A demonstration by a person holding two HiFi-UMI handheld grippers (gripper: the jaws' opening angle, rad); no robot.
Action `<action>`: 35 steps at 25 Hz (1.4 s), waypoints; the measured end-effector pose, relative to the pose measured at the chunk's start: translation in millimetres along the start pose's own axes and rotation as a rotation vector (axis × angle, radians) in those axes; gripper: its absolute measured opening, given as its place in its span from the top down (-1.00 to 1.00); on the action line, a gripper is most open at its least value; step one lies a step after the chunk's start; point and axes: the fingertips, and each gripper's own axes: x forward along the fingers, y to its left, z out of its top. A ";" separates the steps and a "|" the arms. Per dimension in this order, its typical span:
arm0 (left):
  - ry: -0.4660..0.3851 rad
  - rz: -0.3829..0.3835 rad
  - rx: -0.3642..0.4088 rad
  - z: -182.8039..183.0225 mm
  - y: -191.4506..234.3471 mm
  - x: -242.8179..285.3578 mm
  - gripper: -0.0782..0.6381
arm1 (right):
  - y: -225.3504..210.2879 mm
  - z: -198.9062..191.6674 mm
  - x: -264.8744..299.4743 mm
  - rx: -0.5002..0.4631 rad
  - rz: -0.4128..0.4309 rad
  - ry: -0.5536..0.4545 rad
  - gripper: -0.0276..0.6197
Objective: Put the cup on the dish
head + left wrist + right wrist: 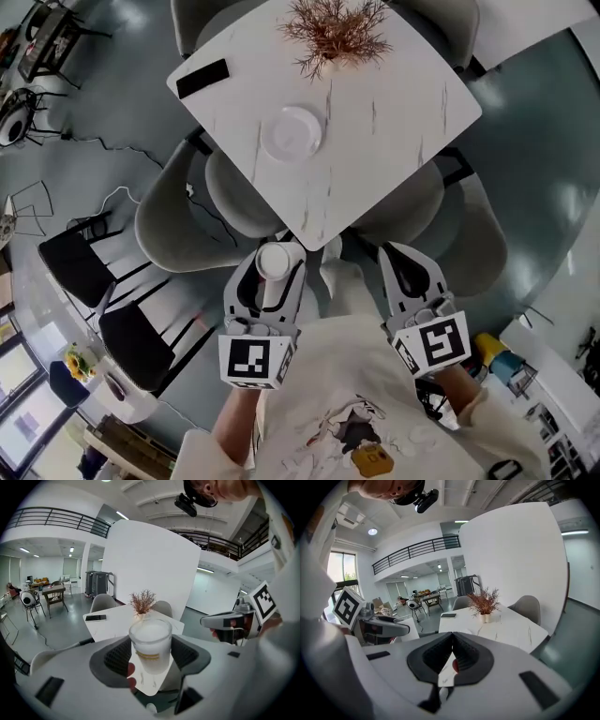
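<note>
The left claw (273,274) is clamped on a frosted white cup (274,261) with a thin yellow band. In the left gripper view its two dark ribbed jaws press on either side of the frosted white cup (150,645), which stands upright between them with its open mouth on top. The head view shows the cup in the air, off the near corner of the white marbled square surface (394,103) and not touching it.

The round white dish (292,131) lies flat on that surface, towards its middle and well apart from the cup. Nothing rests on the dish. Beyond it stands a dried reddish-brown plant (335,33) in a small pale vase, and a flat black rectangular device (202,79) lies near the far left corner.

The right claw (401,267) is beside the left one, also off the near edge of the surface. The right gripper view shows its jaws closed together, with nothing between them. Each claw carries a cube with black square markers at its rear, the left (255,361) and the right (431,342).

Grey shell chairs (178,216) stand around the surface on a grey floor.
</note>
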 end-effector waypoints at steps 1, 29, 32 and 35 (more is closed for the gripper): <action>-0.003 0.003 0.005 -0.8 5.6 4.4 0.04 | 0.5 -0.8 5.4 -0.010 0.005 0.005 0.90; -0.031 -0.040 0.173 -13.6 71.7 159.0 0.04 | -21.2 -47.3 158.7 -0.058 -0.035 0.008 0.90; -0.022 -0.045 0.208 -19.7 76.3 170.1 0.04 | -26.6 -53.5 172.9 -0.048 -0.054 0.002 0.90; -0.018 -0.052 0.232 -25.3 81.1 178.8 0.04 | -31.2 -61.7 188.2 -0.048 -0.078 -0.008 0.90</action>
